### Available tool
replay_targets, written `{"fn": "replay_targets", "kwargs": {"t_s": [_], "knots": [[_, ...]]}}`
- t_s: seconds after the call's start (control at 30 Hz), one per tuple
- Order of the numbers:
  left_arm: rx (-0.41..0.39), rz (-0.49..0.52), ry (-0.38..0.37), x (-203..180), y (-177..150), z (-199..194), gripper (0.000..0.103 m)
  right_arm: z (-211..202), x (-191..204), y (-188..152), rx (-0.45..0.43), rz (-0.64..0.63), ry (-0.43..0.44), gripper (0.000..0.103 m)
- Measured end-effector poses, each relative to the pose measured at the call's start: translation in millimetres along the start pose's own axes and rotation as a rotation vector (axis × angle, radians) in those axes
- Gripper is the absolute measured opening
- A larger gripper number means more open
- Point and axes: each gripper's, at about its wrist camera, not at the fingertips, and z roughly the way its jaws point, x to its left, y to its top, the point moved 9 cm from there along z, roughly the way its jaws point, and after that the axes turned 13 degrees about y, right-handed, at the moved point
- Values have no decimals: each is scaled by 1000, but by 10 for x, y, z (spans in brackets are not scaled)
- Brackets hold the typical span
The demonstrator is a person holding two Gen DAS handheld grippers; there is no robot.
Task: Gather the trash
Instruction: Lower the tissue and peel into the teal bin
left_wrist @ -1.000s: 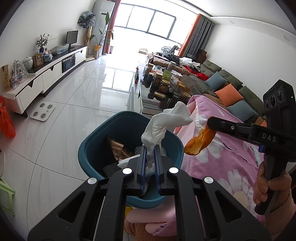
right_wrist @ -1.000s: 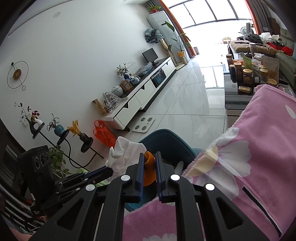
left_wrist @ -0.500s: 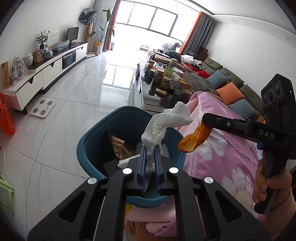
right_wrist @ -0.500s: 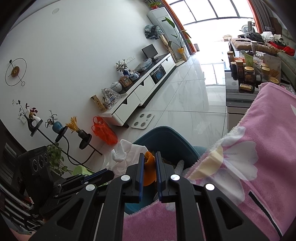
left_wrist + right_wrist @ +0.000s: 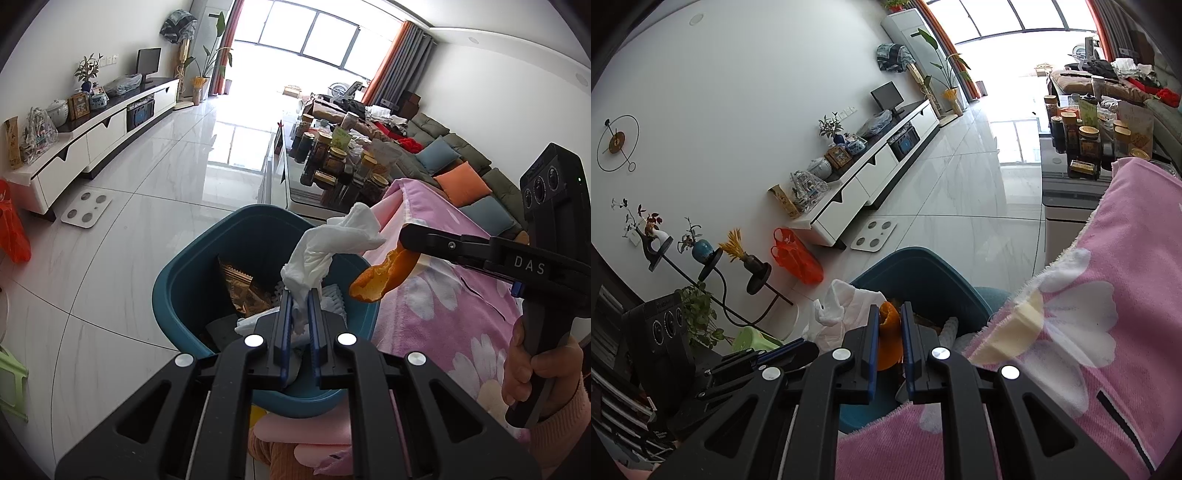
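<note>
A teal trash bin (image 5: 184, 291) (image 5: 923, 273) stands on the floor beside a pink flowered blanket, with a brown wrapper (image 5: 240, 291) and white scraps inside. My left gripper (image 5: 299, 295) is shut on a crumpled white tissue (image 5: 332, 240) (image 5: 838, 314), held above the bin's opening. My right gripper (image 5: 890, 314) (image 5: 404, 236) is shut on a piece of orange peel (image 5: 888, 334) (image 5: 384, 275), which hangs over the bin's right rim, close beside the tissue.
The pink blanket (image 5: 443, 302) (image 5: 1108, 332) covers the surface at right. A low table with several jars (image 5: 332, 162) stands behind the bin. A white TV cabinet (image 5: 92, 133), a floor scale (image 5: 86, 208) and an orange bag (image 5: 798, 258) are at left. A hand (image 5: 535, 365) grips the right tool.
The orange peel has shifted slightly left, toward the bin's rim. The tissue stays pinched above the bin, almost unmoved.
</note>
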Motion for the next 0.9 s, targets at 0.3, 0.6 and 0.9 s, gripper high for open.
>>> {"fn": "replay_targets", "kwargs": {"t_s": [0.3,0.6,0.9], "knots": [[21,-8,7,15,-19,124,9,87,-54,-10,15,9,-5,10],[37,-17,14,34,-31,235,9,159,-100,-26,30,26,-3,10],[56,-22,21,27,-61,349,9,213,-143,-26,40,32,-16,10]]}}
